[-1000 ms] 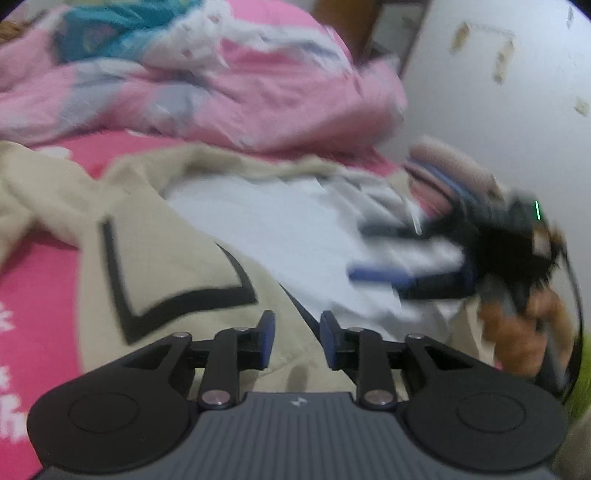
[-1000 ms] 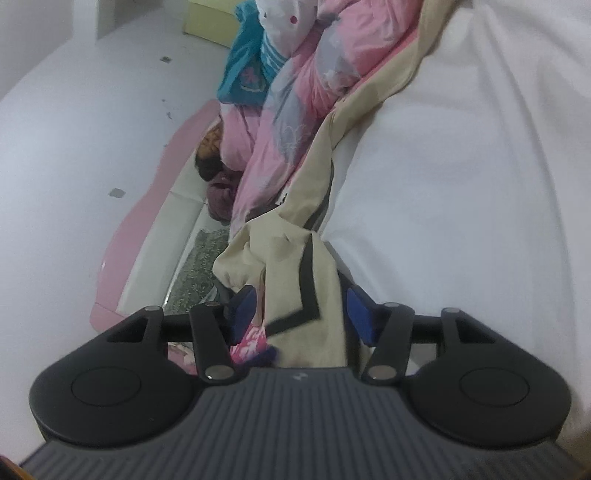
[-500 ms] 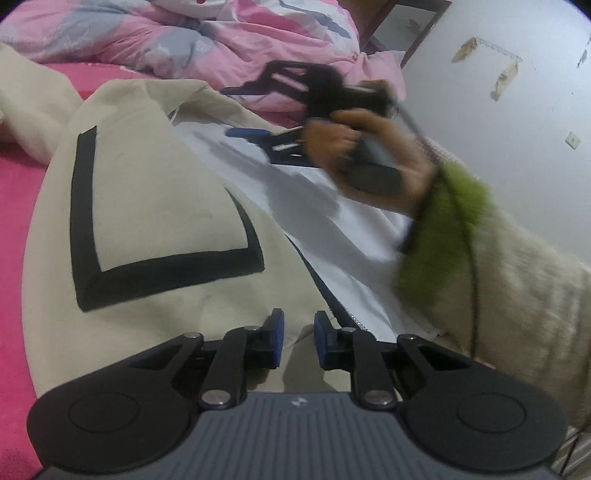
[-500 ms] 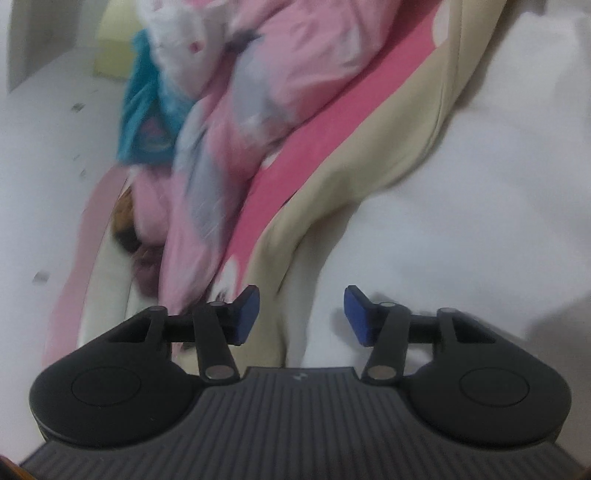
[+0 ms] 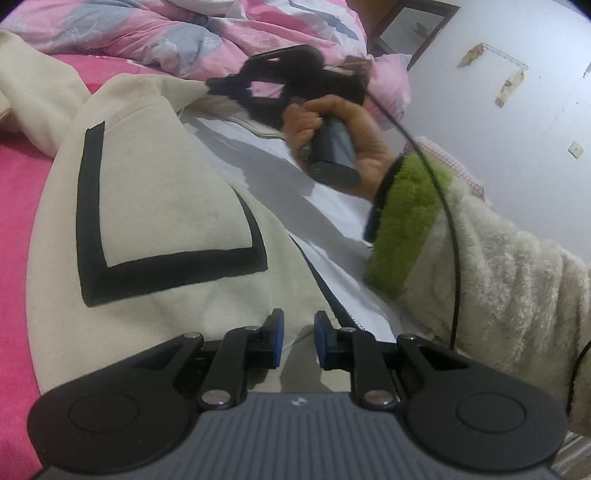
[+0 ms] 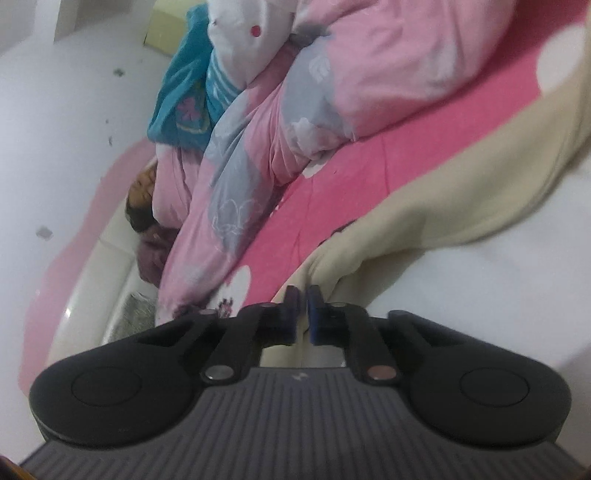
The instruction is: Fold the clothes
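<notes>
A beige jacket (image 5: 159, 192) with a black L-shaped trim and white lining (image 5: 303, 206) lies spread on the pink bed. My left gripper (image 5: 299, 338) sits at its near hem beside the zipper, shut on a small fold of beige cloth. My right gripper (image 6: 301, 314) is shut on the jacket's beige edge (image 6: 424, 214), where it meets the pink sheet. In the left wrist view a hand (image 5: 343, 129) holds the right gripper (image 5: 214, 86) at the jacket's far edge, near the collar.
A crumpled pink and grey quilt (image 5: 177, 33) lies beyond the jacket, also the quilt (image 6: 280, 122) in the right view, with a teal garment (image 6: 184, 96) on it. Pink sheet (image 5: 14, 240) lies on the left. A fluffy cream and green sleeve (image 5: 480, 266) crosses the right side. White wall (image 5: 517, 155) behind.
The right gripper, open half a second ago, has closed on the jacket's beige edge. The left gripper's fingers have narrowed onto the hem fold. The hand and right gripper moved slightly farther.
</notes>
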Demonstrator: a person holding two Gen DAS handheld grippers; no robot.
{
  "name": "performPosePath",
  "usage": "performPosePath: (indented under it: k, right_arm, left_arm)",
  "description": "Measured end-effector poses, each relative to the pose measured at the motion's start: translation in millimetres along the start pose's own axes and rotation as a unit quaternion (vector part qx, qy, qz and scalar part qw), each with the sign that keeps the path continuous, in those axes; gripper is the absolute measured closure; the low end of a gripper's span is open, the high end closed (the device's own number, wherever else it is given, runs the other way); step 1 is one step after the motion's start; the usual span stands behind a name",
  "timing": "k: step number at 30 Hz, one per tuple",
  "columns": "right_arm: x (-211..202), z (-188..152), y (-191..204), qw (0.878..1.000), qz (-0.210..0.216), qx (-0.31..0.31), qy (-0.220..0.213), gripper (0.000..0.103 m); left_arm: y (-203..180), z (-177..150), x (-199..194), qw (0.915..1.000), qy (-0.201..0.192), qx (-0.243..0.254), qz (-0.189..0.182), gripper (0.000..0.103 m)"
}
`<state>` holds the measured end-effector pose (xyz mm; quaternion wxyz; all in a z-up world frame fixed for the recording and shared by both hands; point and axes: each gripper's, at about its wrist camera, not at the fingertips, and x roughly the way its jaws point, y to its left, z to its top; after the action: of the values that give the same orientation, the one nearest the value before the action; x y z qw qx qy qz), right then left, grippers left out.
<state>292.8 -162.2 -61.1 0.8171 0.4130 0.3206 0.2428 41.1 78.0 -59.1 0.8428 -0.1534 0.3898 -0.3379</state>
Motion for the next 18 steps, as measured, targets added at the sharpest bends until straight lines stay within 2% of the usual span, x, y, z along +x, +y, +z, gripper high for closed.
performPosePath:
  k: [2,7,11,13,14,17,18]
  right_arm:
    - [-4.5,4.7,7.3,1.0,-0.01,-0.028,0.001,0.102]
    - [-49.7,14.2,34.9,0.996,0.007,-0.086,-0.036,0.103]
    - [-75.4,21.3,21.7,0.995,-0.058,-0.064,-0.052,0.097]
    - [-77.5,21.5,2.9,0.993,-0.097,-0.027,-0.054,0.082]
    - [-76.8,22.3,-9.2,0.993,-0.103,0.001,-0.061,0.071]
    - [-72.7,24.6,-43.4,0.986,-0.121,0.077,-0.084,0.06]
    - [-66.8,25.9,-51.0,0.984,-0.124,0.09,-0.089,0.06]
  left_arm:
    - [1.8,-0.4,-3.2,1.0,0.0,-0.005,-0.001,0.084]
    - [4.6,-1.9,-11.6,0.9999,-0.001,-0.012,-0.002,0.084]
    - [8.3,-0.8,-14.5,0.9998,0.0,-0.021,-0.003,0.084]
    - [9.3,-1.9,-22.5,0.9997,-0.001,-0.023,-0.003,0.084]
    - [9.0,-2.9,-26.6,0.9998,-0.001,-0.022,-0.002,0.084]
    - [5.2,-3.5,-32.0,0.9997,-0.001,-0.023,0.0,0.084]
    - [4.4,-3.2,-32.7,0.9997,-0.001,-0.024,-0.001,0.084]
